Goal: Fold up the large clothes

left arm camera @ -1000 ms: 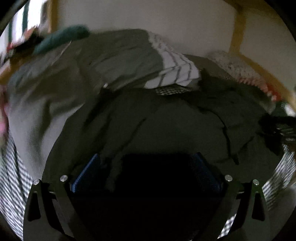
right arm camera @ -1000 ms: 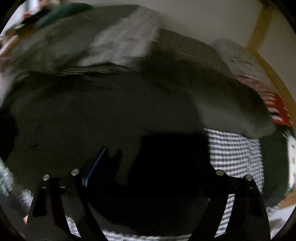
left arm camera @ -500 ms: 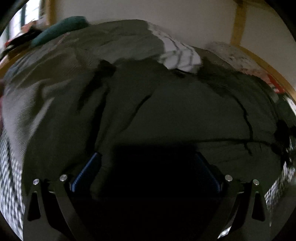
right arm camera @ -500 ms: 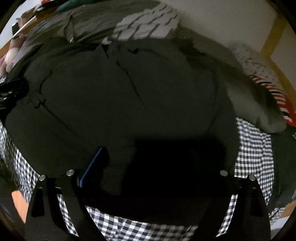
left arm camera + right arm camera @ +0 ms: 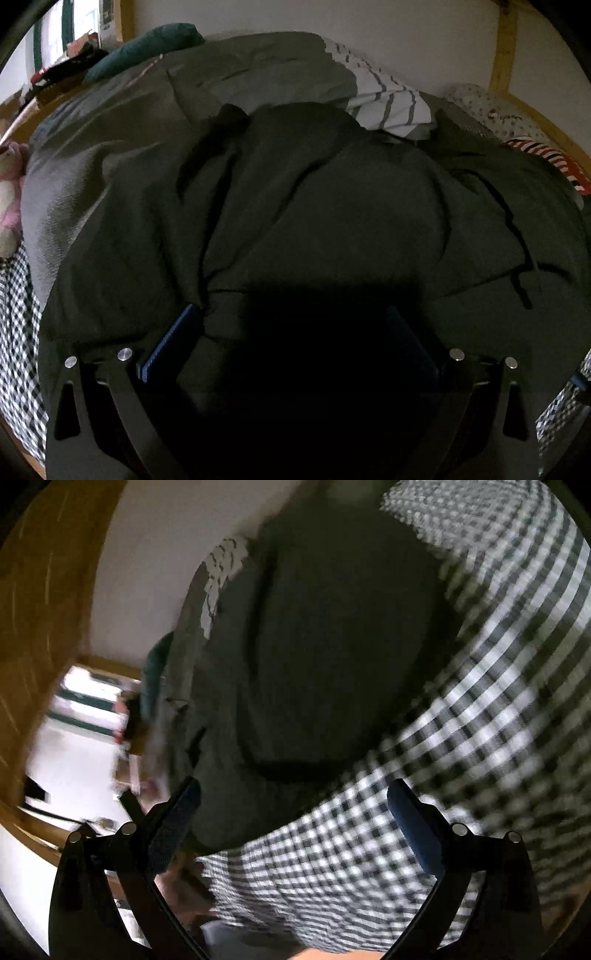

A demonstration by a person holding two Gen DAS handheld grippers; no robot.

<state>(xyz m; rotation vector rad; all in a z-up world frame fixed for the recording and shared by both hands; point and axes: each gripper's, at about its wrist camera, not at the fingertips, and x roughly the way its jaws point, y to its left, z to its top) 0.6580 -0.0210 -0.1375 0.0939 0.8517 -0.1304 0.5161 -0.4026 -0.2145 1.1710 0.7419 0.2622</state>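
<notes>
Lying rumpled across the checked bedspread (image 5: 424, 849), the dark green garment (image 5: 332, 206) is yours to fold, and it fills most of the left wrist view, reaching back to a grey blanket (image 5: 122, 155) and a striped cloth (image 5: 388, 107) near the wall. You can judge it soft and fairly thick: deep creases run through it and a bunched ridge of cloth rises just ahead of the left gripper (image 5: 291, 332). It should drape and sag rather than hold a line, so expect the free part to trail when you lift.

Your left gripper points down into the garment with its fingers spread wide. A gather of fabric sits between them, against the blue pad (image 5: 170, 339) on the left side, but that region is in deep shadow and you cannot tell from this view whether the pads press on it.

Your right gripper (image 5: 295, 812) is tilted and the view is blurred. Its jaws are opening, nothing is between them, and the garment's edge (image 5: 288, 771) lies beyond the tips over the bedspread.

For a hold, take a hem or corner at the near edge, not the bulky middle; a pinch through a single layer should keep the fold line clean, whereas grabbing a wad would likely drag the bedspread too.
</notes>
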